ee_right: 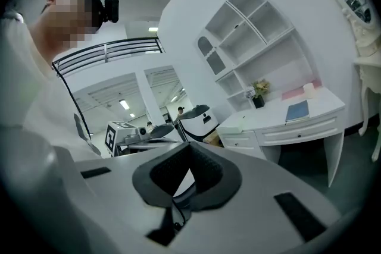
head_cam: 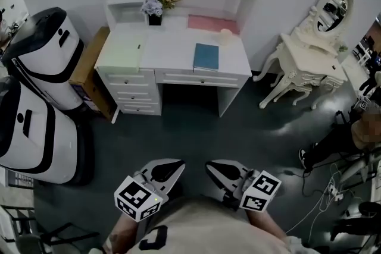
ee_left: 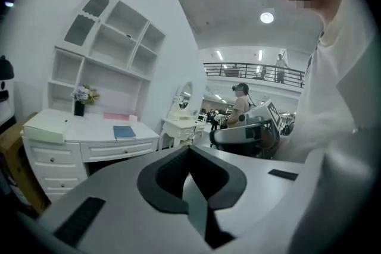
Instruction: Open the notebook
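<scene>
The blue notebook (head_cam: 206, 56) is lying closed on the white table (head_cam: 172, 44) in the upper middle of the frame. Well apart, at the bottom, the left gripper (head_cam: 169, 169) and right gripper (head_cam: 221, 172) are hovering, fingers pressed together, gripping nothing.

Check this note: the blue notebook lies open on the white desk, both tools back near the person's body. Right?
No: the notebook is closed, as the head view shows. It does lie on the desk, left tool and right tool back near the person's body.
</scene>
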